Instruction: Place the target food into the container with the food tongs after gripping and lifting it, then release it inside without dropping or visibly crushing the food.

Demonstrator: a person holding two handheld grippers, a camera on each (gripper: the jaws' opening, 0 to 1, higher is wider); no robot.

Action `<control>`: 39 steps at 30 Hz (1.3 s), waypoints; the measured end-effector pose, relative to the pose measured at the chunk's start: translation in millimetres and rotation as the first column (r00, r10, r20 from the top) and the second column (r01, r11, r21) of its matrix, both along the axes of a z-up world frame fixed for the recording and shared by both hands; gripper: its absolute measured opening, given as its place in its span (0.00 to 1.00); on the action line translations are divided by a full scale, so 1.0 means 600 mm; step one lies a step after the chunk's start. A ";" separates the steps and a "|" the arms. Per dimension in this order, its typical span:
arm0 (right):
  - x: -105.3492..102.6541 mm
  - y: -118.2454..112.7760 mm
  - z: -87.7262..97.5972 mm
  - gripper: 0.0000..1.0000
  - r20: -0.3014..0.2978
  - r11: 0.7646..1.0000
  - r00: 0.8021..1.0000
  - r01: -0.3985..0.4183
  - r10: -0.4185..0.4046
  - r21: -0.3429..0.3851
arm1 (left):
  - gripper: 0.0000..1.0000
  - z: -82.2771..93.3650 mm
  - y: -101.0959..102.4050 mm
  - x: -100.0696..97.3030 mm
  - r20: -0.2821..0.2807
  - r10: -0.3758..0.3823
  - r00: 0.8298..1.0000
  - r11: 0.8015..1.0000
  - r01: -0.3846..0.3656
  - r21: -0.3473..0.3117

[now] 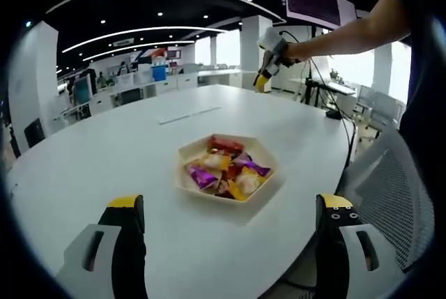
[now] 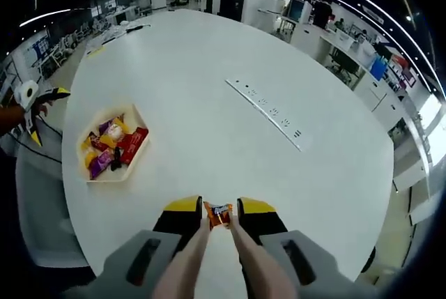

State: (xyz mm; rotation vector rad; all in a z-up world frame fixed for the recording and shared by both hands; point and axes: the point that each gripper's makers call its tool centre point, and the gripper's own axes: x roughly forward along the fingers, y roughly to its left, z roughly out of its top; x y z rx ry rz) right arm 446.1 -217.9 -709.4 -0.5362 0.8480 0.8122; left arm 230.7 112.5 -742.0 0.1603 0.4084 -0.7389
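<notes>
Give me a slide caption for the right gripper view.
Right gripper holds an orange snack packet in tongs above the white table, tray of snacks at left.

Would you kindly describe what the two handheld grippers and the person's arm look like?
Left gripper: grey bodies, black fingers capped in yellow. Right gripper: the same grey with yellow caps, with beige food tongs between the fingers. The person's arm wears a dark short sleeve, and a thin black cable hangs below it.

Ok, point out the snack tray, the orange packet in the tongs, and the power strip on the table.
snack tray (image 2: 136, 114), right gripper view, on its bare right rim.
orange packet (image 2: 218, 214), right gripper view, middle of the wrapper between the tong tips.
power strip (image 2: 268, 112), right gripper view, middle of its length.
</notes>
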 end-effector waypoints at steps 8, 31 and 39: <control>-0.004 0.014 0.008 0.19 -0.002 1.000 1.000 -0.002 0.002 -0.002 | 0.99 0.003 0.000 0.000 0.013 0.000 1.000 1.000 0.000 0.005; -0.002 0.123 0.024 0.19 -0.001 0.996 0.998 -0.068 0.068 0.054 | 1.00 0.011 0.006 0.003 0.028 0.013 1.000 1.000 -0.013 -0.003; -0.009 0.174 0.028 0.19 0.002 0.992 0.994 -0.106 0.106 0.075 | 1.00 0.017 0.011 0.007 0.048 0.029 0.998 1.000 -0.029 0.001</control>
